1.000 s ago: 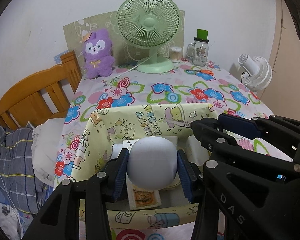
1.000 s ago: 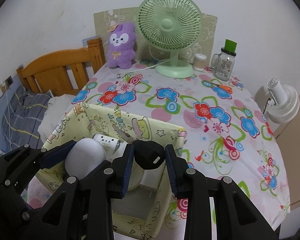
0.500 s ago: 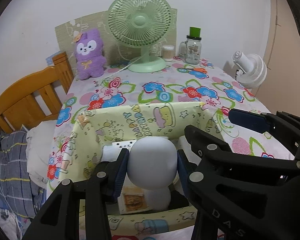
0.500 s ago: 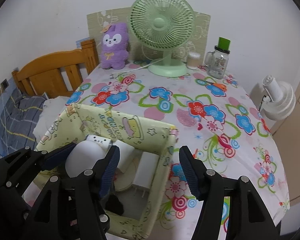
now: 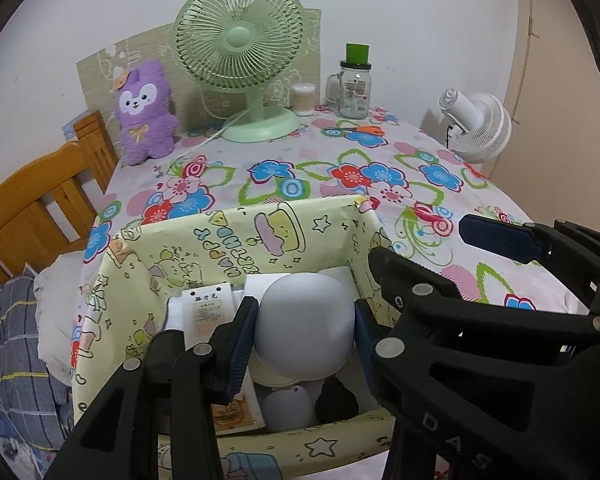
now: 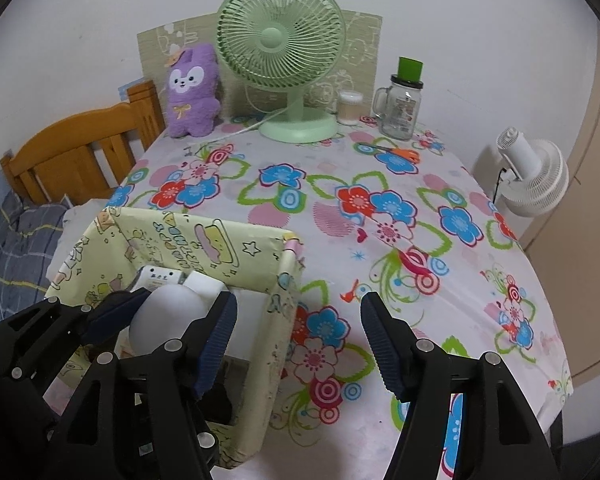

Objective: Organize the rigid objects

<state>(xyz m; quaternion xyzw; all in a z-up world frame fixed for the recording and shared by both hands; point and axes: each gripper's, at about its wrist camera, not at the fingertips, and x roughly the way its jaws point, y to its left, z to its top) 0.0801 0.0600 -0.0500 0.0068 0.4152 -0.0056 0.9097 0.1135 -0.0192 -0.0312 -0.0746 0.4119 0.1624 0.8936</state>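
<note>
My left gripper is shut on a round white-grey object and holds it over the open yellow cartoon-print box. The same object shows in the right wrist view, over the box. Inside the box lie a white adapter with a label, a small black object and a grey rounded piece. My right gripper is open and empty, above the box's right wall; it shows in the left wrist view to the right.
A green desk fan, a purple plush toy, a glass jar with a green lid, a cotton-swab tub and orange scissors stand on the far flowered tablecloth. A white fan and wooden bed frame flank the table.
My right gripper opened and let go of the small black object, which now lies in the box. It then drew back to the right. My left gripper still holds the round object.
</note>
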